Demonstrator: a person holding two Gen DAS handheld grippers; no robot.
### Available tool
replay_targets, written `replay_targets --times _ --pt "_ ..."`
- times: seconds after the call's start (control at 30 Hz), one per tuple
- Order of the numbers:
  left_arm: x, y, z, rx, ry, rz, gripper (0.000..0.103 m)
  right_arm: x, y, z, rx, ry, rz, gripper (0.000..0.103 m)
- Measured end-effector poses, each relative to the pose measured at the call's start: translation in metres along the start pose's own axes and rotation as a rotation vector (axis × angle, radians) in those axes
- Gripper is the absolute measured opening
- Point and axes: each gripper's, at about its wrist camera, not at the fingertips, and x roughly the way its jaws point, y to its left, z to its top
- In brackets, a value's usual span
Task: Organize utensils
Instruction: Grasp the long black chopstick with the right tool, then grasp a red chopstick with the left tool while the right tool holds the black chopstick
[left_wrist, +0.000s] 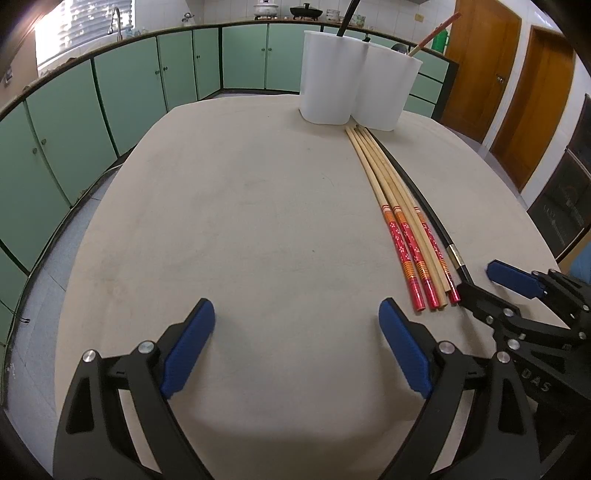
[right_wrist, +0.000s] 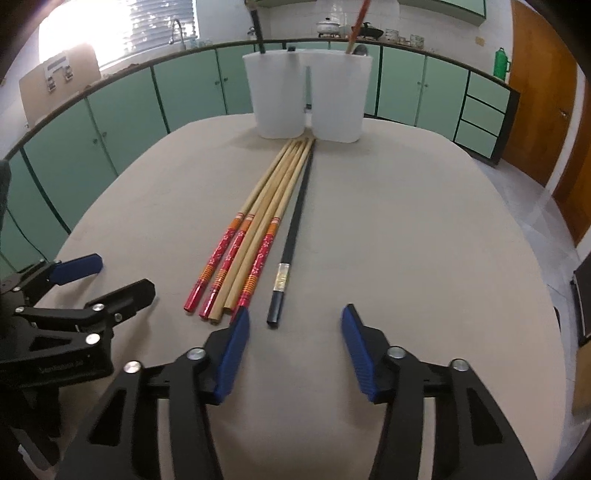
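1. My left gripper (left_wrist: 297, 345) sits low over the beige oval tabletop (left_wrist: 240, 221), level and pointing forward, its blue-padded fingers (left_wrist: 188, 350) spread wide with nothing between them.
2. Just right of it lies the bundle of bamboo chopsticks with red flowered handles (right_wrist: 240, 251), tips touching the foot of the two white plastic utensil holders (right_wrist: 306, 96) at the far edge.
3. A single black chopstick with a silver band (right_wrist: 291, 240) lies along the bundle's right side.
4. My right gripper (right_wrist: 293, 349) hovers low at the handle ends, jaws wide and empty; its left pad (right_wrist: 232, 354) nearly meets the outermost red handle, and the black chopstick's end points into the gap.
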Motion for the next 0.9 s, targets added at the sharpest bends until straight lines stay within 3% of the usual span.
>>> replay_targets --times 0.07,0.17,0.53,0.9 --pt "0.000 -0.001 0.000 0.000 0.001 0.000 0.088 0.000 0.001 0.001 -0.003 -0.001 0.015 0.024" --pt "0.000 -0.002 0.000 0.002 0.002 0.000 0.088 0.000 0.000 0.001 -0.001 -0.002 0.034 0.008" --pt "0.003 -0.027 0.001 0.042 0.002 -0.041 0.088 -0.009 -0.032 -0.007 0.053 -0.016 -0.016 0.007" --pt "0.013 -0.046 0.004 0.093 0.017 0.029 0.088 -0.010 -0.042 -0.009 0.072 -0.018 -0.006 0.007"
